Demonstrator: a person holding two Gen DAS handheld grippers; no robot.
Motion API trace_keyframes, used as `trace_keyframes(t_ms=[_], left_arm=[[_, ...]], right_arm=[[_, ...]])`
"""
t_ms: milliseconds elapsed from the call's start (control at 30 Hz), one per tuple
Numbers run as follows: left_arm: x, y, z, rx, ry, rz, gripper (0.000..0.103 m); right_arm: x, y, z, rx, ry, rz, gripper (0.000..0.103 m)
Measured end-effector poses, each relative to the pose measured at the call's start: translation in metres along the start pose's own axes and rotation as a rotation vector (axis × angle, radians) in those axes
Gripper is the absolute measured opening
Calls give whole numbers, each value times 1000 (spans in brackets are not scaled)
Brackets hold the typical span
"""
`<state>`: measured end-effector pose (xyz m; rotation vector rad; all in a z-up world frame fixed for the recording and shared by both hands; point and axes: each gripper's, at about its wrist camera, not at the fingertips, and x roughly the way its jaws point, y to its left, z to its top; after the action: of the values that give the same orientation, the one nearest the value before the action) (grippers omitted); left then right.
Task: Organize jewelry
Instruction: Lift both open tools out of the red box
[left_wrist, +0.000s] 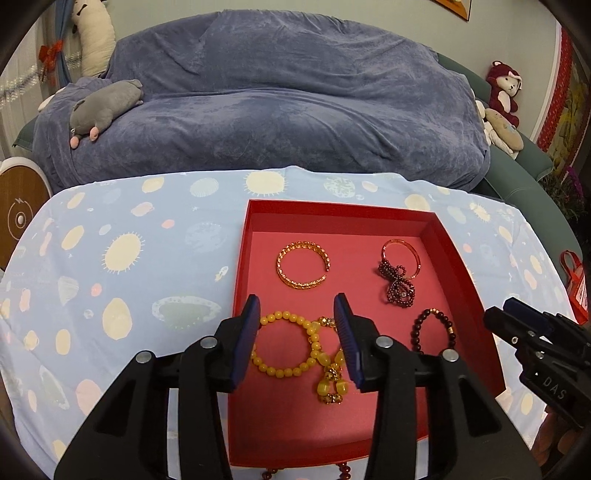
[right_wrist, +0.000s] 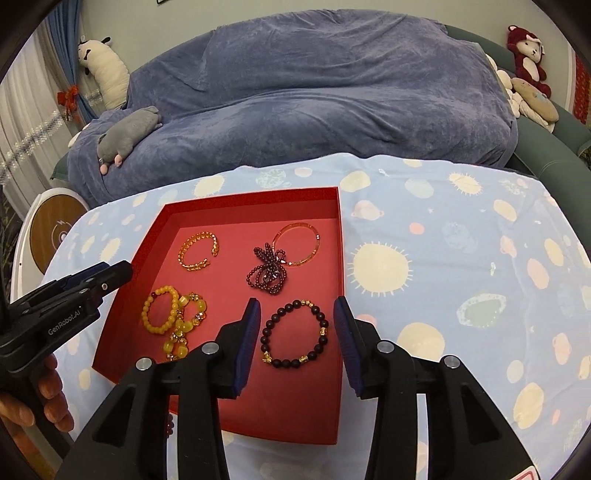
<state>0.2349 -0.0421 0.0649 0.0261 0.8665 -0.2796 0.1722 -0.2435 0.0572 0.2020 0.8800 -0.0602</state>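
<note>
Left wrist view: left gripper hanging over red tray, jaws apart, yellow bead bracelet lying between them. Right wrist view: right gripper hovering, jaws spread, dark bead bracelet lying in tray below.

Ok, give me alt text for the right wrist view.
The open right gripper hovers above a dark beaded bracelet in a red tray, which also holds yellow bead bracelets, a gold cuff and a purple bead strand. The left gripper sits at the tray's left edge.
</note>
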Motion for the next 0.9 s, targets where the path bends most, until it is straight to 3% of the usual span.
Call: trace_keyframes(t_ms=[233,567,900], left_arm=[[-39,12,-18,-41,-31,13,49],[-70,28,-81,-100,34,31,49],[-75,32,-144,-108,118,59,49]], right_arm=[[-41,5,-15,-17,-38,10,45],[-70,13,-66,-19,13,17,45],[-74,19,-121,14,103,30,45]])
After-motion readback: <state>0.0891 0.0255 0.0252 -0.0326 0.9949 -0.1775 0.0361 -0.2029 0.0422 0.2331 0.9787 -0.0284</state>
